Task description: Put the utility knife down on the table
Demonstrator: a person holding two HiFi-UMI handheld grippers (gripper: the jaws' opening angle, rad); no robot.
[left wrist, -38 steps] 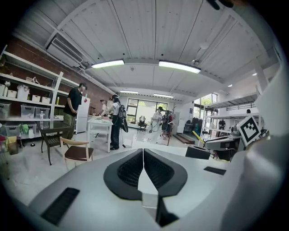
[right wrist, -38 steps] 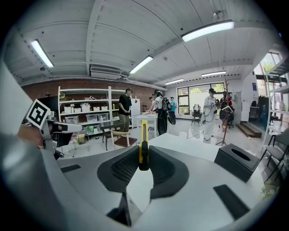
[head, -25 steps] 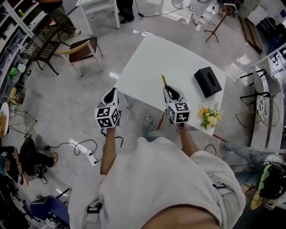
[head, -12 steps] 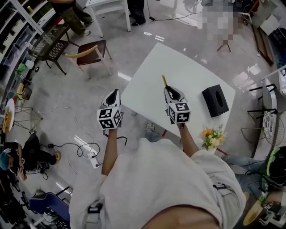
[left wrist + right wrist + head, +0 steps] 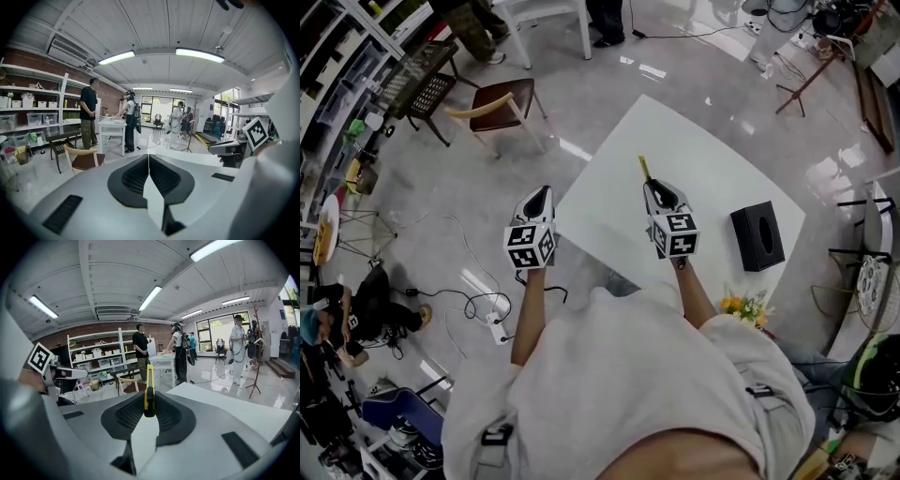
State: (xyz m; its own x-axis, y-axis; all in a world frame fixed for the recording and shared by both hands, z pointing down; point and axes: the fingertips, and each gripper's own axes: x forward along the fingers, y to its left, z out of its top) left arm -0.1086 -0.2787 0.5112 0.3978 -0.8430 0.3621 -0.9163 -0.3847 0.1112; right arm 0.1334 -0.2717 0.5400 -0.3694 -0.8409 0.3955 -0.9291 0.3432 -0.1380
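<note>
**A:** "What was the left gripper (image 5: pixel 538 193) doing?"

**B:** "It hung just off the counter's (image 5: pixel 712 159) edge, tilted slightly down, with its fingers pressed together on nothing."

**A:** "And the right gripper (image 5: pixel 654 187)?"

**B:** "It was tilted the same way. Its fingers pinched the utility knife (image 5: pixel 643 169) above the counter. I'd have lowered it until the knife lay flat, then let go."

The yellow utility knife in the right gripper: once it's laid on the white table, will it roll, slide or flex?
The utility knife looks stiff: it stands straight out of the right gripper without sagging. Its slim, flat-sided body probably won't roll. The table looks glossy, so it may slide if nudged.
</note>
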